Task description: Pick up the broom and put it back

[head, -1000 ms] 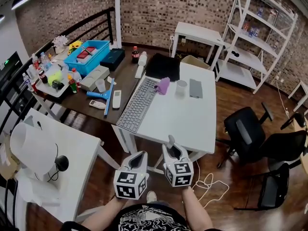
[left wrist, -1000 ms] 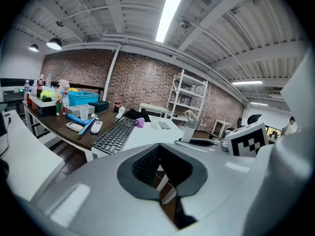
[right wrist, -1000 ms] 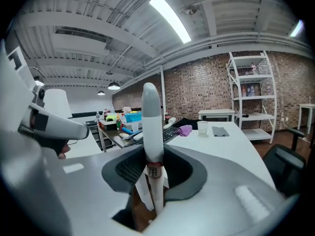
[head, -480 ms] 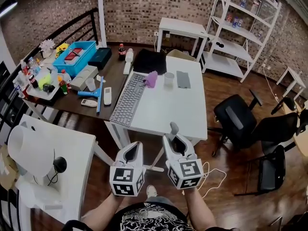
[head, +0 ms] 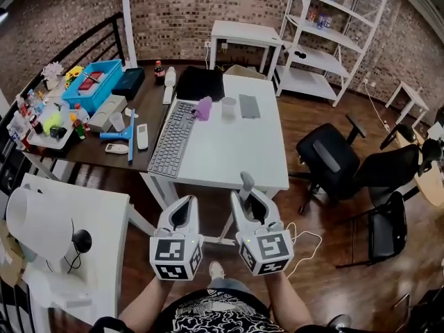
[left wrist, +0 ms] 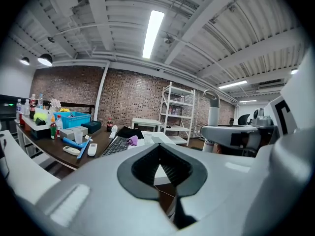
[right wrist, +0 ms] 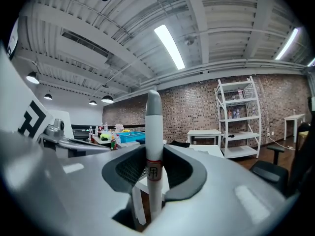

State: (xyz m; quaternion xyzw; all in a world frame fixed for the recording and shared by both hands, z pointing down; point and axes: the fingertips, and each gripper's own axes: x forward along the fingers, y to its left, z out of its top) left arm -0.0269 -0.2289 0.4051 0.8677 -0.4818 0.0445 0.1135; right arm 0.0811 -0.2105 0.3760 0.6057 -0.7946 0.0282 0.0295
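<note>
The broom shows only as its white handle with a grey tip (head: pixel 246 182); it stands upright between the jaws of my right gripper (head: pixel 247 201), which is shut on it. In the right gripper view the handle (right wrist: pixel 153 132) rises through the jaws with a red-edged label on it; the brush end is hidden below. My left gripper (head: pixel 185 205) hangs just to the left, apart from the handle, its jaws together and empty. In the left gripper view (left wrist: pixel 160 149) only the table and floor show past the closed tips.
Ahead stands a white table (head: pixel 243 161) bearing a keyboard (head: pixel 166 137), cup and purple cloth. A dark table with a blue bin (head: pixel 90 82) is at left, a white shelf (head: pixel 326 40) at back. Black chairs (head: pixel 329 161) stand right. A white desk (head: pixel 104 241) is close left.
Both grippers have risen a little, the right one more, with the handle still in it. The head view has swung, so the tables sit further left in the picture.
</note>
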